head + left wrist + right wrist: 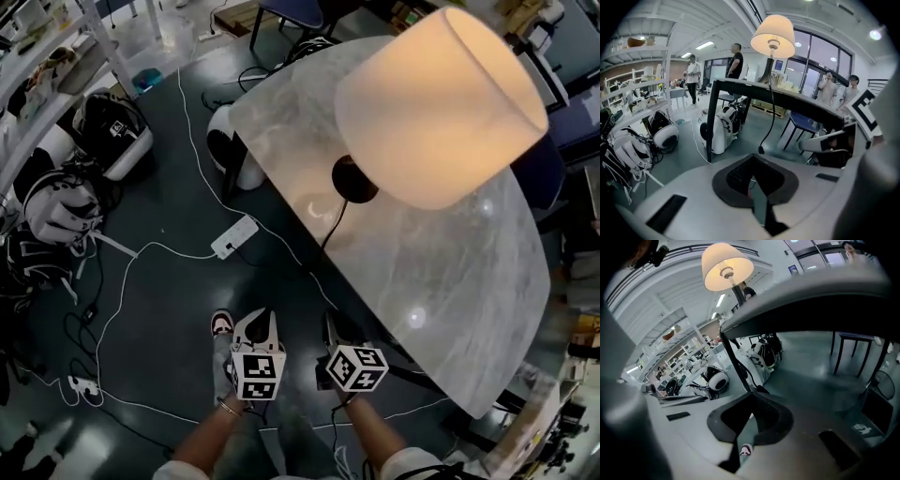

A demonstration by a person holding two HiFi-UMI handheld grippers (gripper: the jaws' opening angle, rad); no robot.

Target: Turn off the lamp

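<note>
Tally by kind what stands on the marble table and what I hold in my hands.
Lamps: 1, the lamp, lit.
Tongs: 2, the left tongs and the right tongs, both shut with nothing in them.
Total: 3

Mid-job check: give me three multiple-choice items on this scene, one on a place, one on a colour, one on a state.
1. The lamp stands on: A a shelf; B the table; C a chair.
2. The power strip is: A white; B black; C red.
3. The lamp is: A lit; B off; C tipped over.
Answers: B, its base rests on the pale table; A, its casing shows white; A, its shade glows warm.
</note>
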